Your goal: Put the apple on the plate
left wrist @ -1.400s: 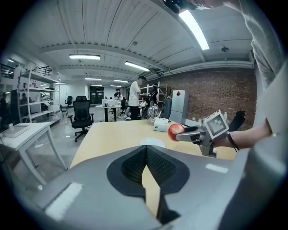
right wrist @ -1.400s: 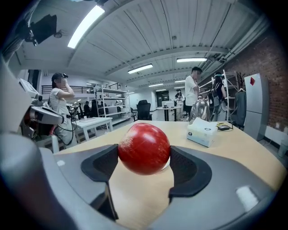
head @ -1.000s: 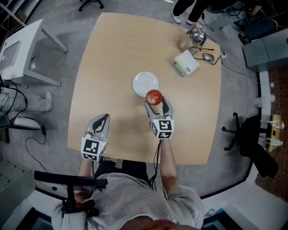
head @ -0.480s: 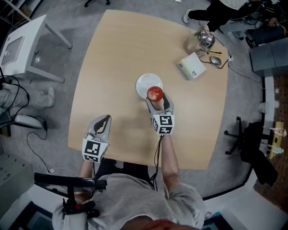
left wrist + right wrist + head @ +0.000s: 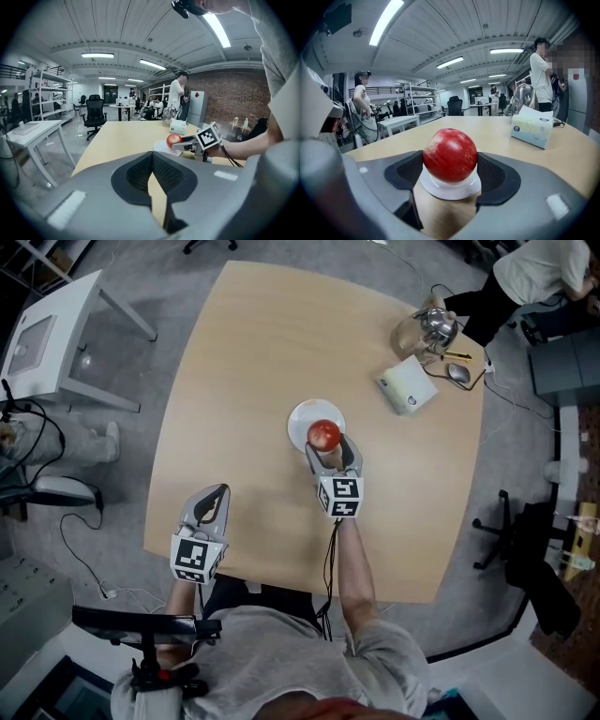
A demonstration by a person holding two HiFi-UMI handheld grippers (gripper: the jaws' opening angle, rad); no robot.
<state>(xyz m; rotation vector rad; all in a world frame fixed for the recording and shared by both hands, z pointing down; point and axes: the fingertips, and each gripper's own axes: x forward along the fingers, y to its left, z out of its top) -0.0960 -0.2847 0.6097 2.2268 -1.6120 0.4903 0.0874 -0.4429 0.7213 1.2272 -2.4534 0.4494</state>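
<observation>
Apple [image 5: 323, 435] carried forward over plate [image 5: 299, 422], clamped in right gripper [image 5: 329, 447].

The apple [image 5: 450, 155] is deep, glossy red with a pale, yellowish speckled patch on one side. The plate [image 5: 451, 189] is plain white. My right gripper [image 5: 330, 448] is light grey with black, finely textured pads [image 5: 405, 171], and its cube [image 5: 339, 497] carries black-and-white square markers. My left gripper [image 5: 216, 493] has the same grey body, black pads and black-and-white marker squares. The table [image 5: 253, 352] is a pale, even beige wood tone. The tissue box [image 5: 409, 390] is whitish with a soft green tint. The floor [image 5: 122, 456] is mottled grey. A side table [image 5: 52, 329] is white. My shirt [image 5: 272, 652] is light grey.
</observation>
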